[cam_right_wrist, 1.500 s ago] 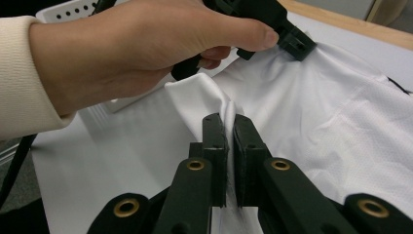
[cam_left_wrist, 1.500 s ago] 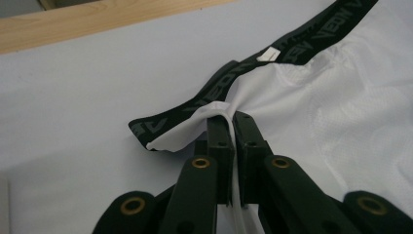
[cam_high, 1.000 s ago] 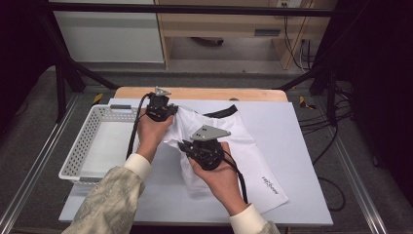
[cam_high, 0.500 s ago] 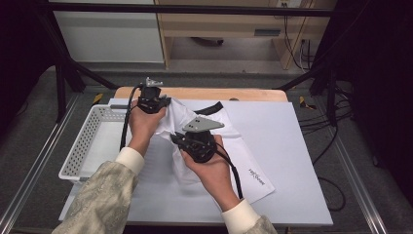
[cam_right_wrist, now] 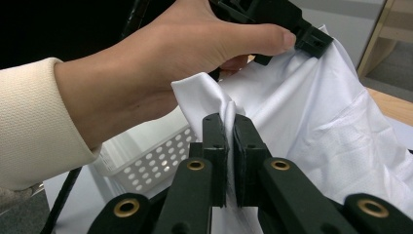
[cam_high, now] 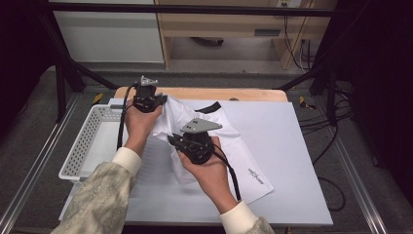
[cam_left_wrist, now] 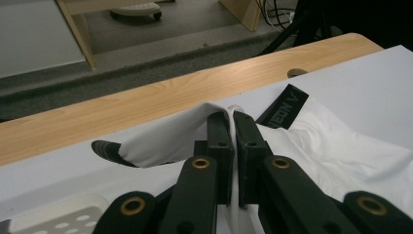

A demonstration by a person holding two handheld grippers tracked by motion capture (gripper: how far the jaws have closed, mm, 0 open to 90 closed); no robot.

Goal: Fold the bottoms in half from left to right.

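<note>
Left claw point(cam_left_wrist: 233, 122): jaws pinched together on a fold of the white shirt point(cam_high: 229, 141), cloth squeezed between the pads; in the high view it sits at the far left edge of the shirt point(cam_high: 158, 100).
Right claw point(cam_right_wrist: 230, 127): jaws closed tight on another fold of the same shirt, fabric caught between them; in the high view it is near the middle of the shirt point(cam_high: 173, 140).
Shirt: white with a black collar point(cam_high: 210, 107), partly lifted off the table point(cam_high: 292, 146) between the two claws, the rest lying crumpled on the white sheet.
Basket point(cam_high: 85, 146): white, perforated, at the left of the table, just beside the lifted cloth.
Left hand point(cam_right_wrist: 185, 53): seen from the right gripper view, holding its claw at the shirt's upper edge.
</note>
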